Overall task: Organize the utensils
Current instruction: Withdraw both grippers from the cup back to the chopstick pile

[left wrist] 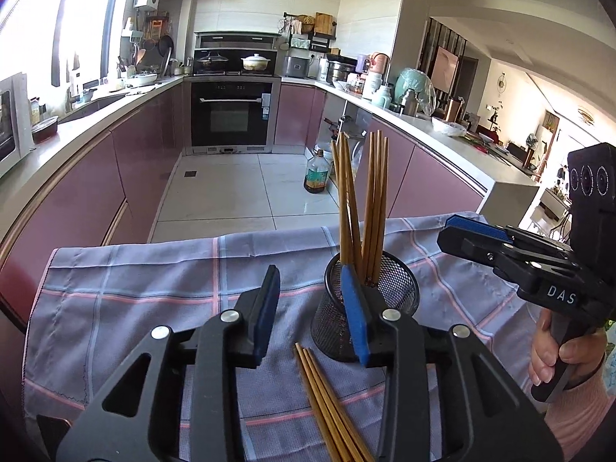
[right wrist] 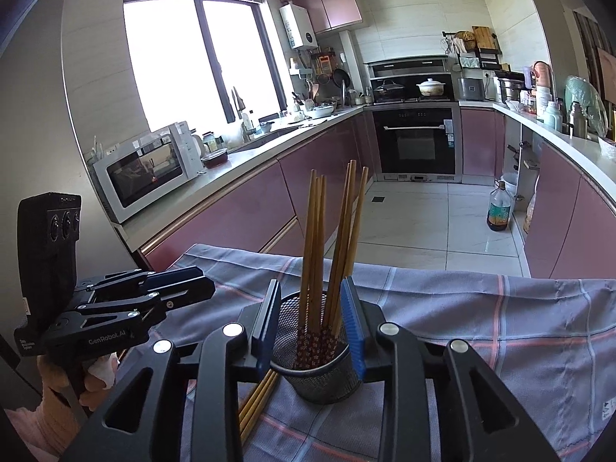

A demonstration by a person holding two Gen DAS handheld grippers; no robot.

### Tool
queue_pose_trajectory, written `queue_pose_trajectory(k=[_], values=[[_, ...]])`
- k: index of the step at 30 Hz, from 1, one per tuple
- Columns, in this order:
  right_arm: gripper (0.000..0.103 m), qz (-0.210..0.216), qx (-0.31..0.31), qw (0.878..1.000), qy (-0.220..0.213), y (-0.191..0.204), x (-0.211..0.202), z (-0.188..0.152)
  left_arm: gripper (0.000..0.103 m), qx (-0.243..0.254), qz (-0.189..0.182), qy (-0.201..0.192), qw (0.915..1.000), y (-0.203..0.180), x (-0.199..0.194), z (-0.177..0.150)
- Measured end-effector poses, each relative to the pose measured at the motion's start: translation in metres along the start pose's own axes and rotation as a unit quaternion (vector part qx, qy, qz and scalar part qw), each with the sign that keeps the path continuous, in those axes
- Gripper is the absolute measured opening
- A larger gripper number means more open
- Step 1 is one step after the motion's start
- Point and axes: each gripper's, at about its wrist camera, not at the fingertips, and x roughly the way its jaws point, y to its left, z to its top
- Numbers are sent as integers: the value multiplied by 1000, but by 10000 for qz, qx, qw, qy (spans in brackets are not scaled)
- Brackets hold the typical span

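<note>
A grey-blue checked cloth [left wrist: 127, 292] covers the work surface. On it stands a black mesh holder [left wrist: 389, 300] with a bunch of wooden chopsticks [left wrist: 375, 208] upright inside, fanning toward twelve and one o'clock.

The right gripper [right wrist: 312, 331] faces the holder. Its jaws stand partly open, one blue pad at nine o'clock of the rim and one at three; whether they touch the mesh I cannot tell.

The left gripper [left wrist: 308, 308] is also partly open, with nothing between its pads. Just below it, toward six o'clock, lie three or so loose chopsticks [left wrist: 327, 404] flat on the cloth.

The step in hand looks like fetching this remaining bunch. The next move calls for lowering the left jaws over the sticks, closing, then lifting them upright into the holder.
</note>
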Motion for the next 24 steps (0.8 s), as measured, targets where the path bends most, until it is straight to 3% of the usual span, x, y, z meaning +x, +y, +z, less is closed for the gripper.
queue_pose_trajectory(k=[9, 17, 24], values=[[36, 344, -276, 9986, 288, 28, -5, -39, 44, 133, 224, -32, 9997, 6, -31, -37], [36, 437, -188, 9931, 1076, 39, 27, -91, 45, -137, 261, 392, 9988, 21, -27, -81], [36, 401, 13, 9889, 1428, 42, 41, -113, 45, -338, 251, 728, 9965, 32, -14, -105]])
